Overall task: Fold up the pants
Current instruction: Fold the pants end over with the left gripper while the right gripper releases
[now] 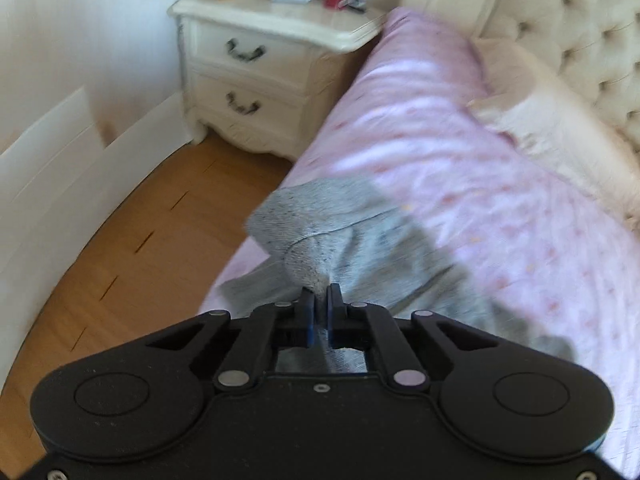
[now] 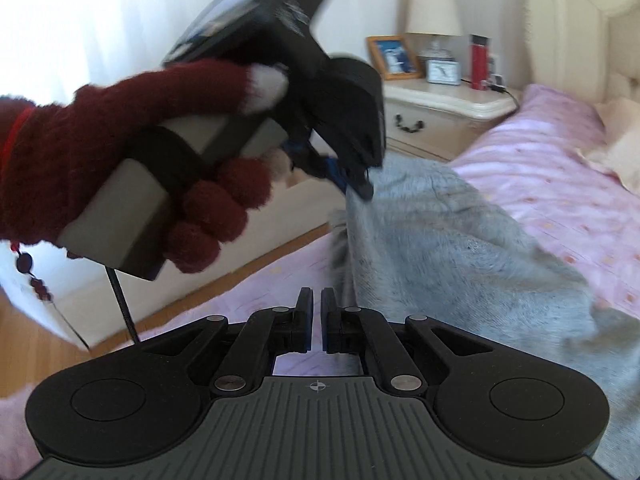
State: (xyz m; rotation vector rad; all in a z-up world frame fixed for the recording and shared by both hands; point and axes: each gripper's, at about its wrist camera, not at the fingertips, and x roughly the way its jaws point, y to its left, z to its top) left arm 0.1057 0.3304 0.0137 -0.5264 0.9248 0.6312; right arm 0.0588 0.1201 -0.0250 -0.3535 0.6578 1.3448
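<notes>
The left gripper (image 1: 321,294) is pinching the grey pants (image 1: 360,240), which need lifting toward twelve o'clock evenly, while the right gripper (image 2: 316,300) is closing on nothing.

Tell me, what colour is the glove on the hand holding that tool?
Dark red fuzzy knit glove with a white fingertip, clearest in the right wrist view.

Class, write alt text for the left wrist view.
The left hand-held gripper is shut on a raised fold of grey pants lying on a pink bedspread. A cream nightstand stands behind on the wooden floor.
</notes>
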